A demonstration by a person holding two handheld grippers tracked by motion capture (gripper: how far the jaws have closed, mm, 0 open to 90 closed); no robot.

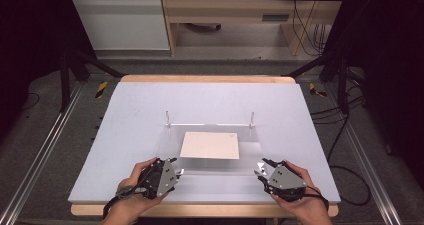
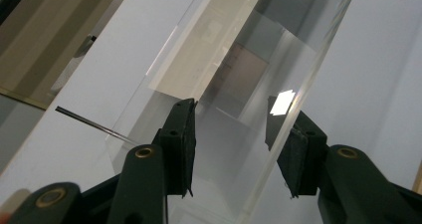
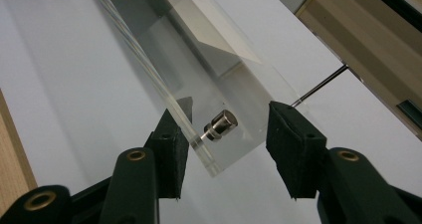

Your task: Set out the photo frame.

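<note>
A clear acrylic plate point(image 1: 210, 171) lies on the white board with a beige sheet point(image 1: 210, 145) under its middle. My left gripper point(image 1: 176, 166) is at the plate's near left corner. In the left gripper view the jaws point(image 2: 231, 119) stand apart, with the plate's edge point(image 2: 278, 134) running between them and no pad pressing on it. My right gripper point(image 1: 262, 167) is at the near right corner. Its jaws point(image 3: 229, 114) straddle that corner and a small silver stud point(image 3: 222, 124) fixed there, with gaps on both sides.
Two thin upright pins point(image 1: 168, 117) point(image 1: 252, 117) stand at the plate's far corners. The white board point(image 1: 150, 100) rests on a wooden table whose edge point(image 1: 200, 78) shows at the back. Black frame legs and cables point(image 1: 345, 135) flank the table.
</note>
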